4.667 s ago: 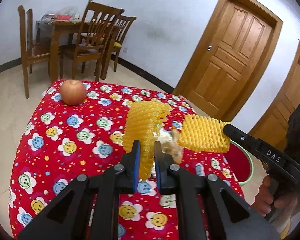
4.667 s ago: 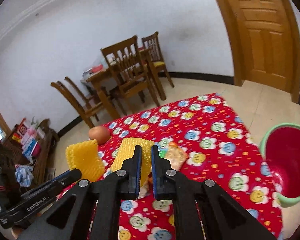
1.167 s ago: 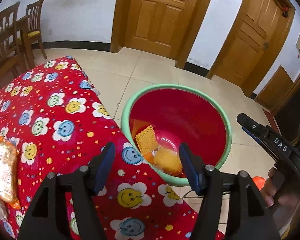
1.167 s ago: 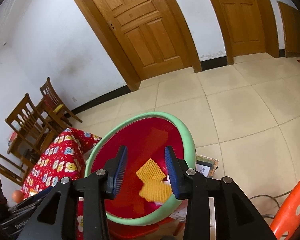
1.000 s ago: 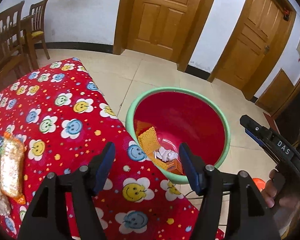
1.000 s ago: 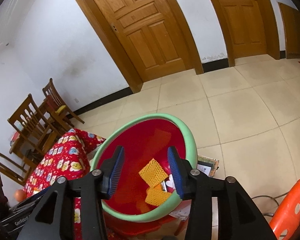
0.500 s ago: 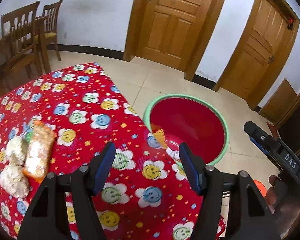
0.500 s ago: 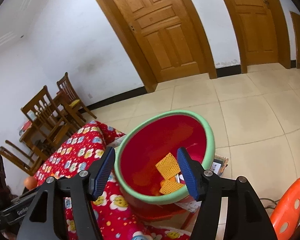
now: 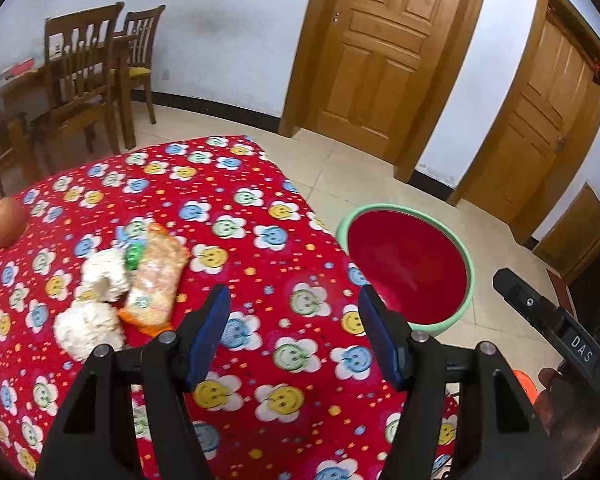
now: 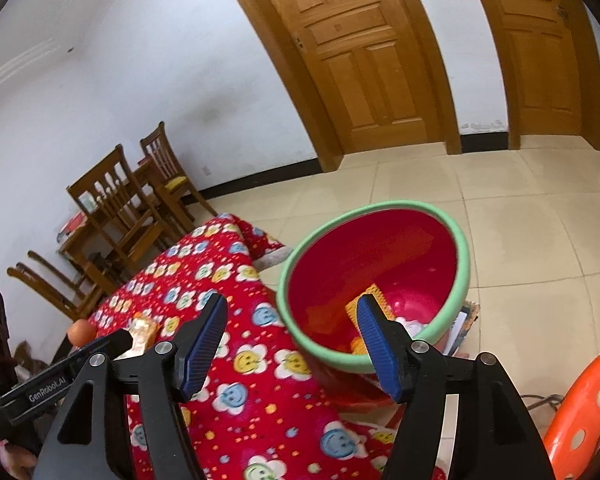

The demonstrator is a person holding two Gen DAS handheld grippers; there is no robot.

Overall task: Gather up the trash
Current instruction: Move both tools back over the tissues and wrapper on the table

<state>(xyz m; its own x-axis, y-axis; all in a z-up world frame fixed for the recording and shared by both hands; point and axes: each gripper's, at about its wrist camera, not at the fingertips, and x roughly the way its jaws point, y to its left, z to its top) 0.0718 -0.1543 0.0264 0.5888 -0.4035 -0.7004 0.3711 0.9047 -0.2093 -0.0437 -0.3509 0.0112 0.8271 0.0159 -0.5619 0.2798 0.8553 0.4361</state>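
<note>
A red bin with a green rim (image 9: pixel 462 246) (image 10: pixel 458 280) stands on the floor by the table's right edge. A yellow foam net (image 10: pixel 374 294) and other scraps lie in it. On the red smiley tablecloth (image 9: pixel 260 216) lie an orange snack wrapper (image 9: pixel 156 280) and two white crumpled wads (image 9: pixel 102 270) (image 9: pixel 88 330). My left gripper (image 9: pixel 294 334) is open and empty above the cloth, right of the wrapper. My right gripper (image 10: pixel 292 338) is open and empty, above the gap between table and bin.
An apple (image 9: pixel 5 222) (image 10: pixel 81 332) sits at the cloth's far left. Wooden chairs and a table (image 9: pixel 88 88) stand behind. Wooden doors (image 9: pixel 384 52) line the wall. An orange plastic stool (image 10: pixel 580 412) is at the right on the tiled floor.
Both grippers, shut on yellow foam nets 4.7 s ago, let them go into the bin. Since then both have swung left and back, bringing the wrapper and wads into the left view.
</note>
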